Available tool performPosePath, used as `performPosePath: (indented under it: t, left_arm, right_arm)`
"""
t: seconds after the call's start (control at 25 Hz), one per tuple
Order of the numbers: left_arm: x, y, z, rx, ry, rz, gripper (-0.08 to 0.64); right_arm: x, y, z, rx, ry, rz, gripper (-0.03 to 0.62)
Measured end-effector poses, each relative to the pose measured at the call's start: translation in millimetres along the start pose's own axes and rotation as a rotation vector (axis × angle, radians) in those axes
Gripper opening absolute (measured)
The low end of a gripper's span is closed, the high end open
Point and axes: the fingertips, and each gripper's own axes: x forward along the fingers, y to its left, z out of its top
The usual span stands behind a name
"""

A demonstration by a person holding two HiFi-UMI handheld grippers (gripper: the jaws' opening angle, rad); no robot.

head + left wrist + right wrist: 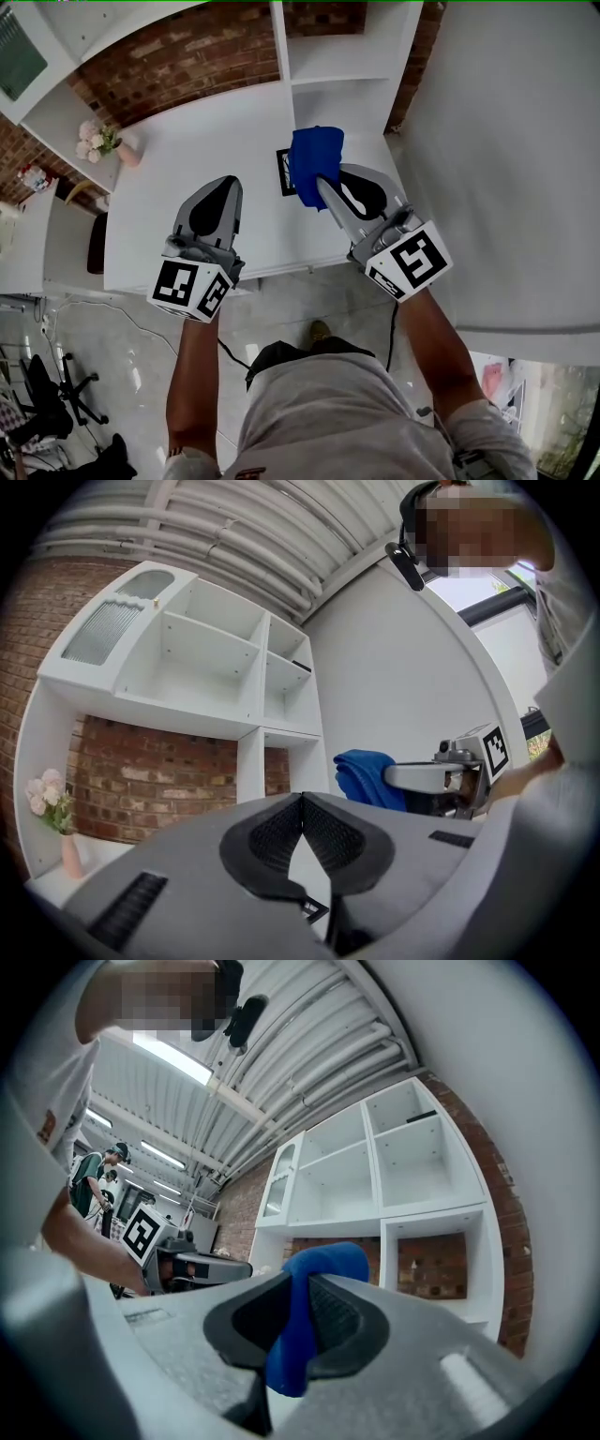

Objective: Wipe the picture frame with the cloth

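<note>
White desk top [187, 169] runs along a red brick wall [187, 56], with a white open shelving unit [347, 47] above its far right part and a small pink vase of pale flowers [98, 141] at its far left corner. A small black-edged picture frame [284, 174] sits on the desk's far middle. The right gripper [325, 186] pinches a bunched blue cloth [315, 161] between its jaws, the fabric bulging out beyond the tips and hanging below them. From the head view the cloth covers the frame's right side, so only the left edge shows. Whether cloth and frame touch cannot be told. The left gripper [223, 187] is held near the desk's front edge, to the left of the frame and apart from it, its jaws pressed together on nothing.
</note>
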Motion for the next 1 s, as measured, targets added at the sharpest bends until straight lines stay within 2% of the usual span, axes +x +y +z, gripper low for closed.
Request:
performPosePath:
  t: [0.36, 0.76, 1.0]
  left_arm:
    - [23, 18, -13, -0.02, 0.028, 0.005, 0.002]
    - [58, 58, -51, -0.052, 0.078, -0.045, 0.002]
    - [79, 86, -80, -0.084, 0.154, -0.039, 0.002]
  right_arm:
    - [23, -19, -14, 0.031, 0.019, 0.007, 0.044]
    - [69, -40, -37, 0.023, 0.064, -0.016, 0.044]
    - [99, -50, -59, 0.028, 0.107, -0.039, 0.044]
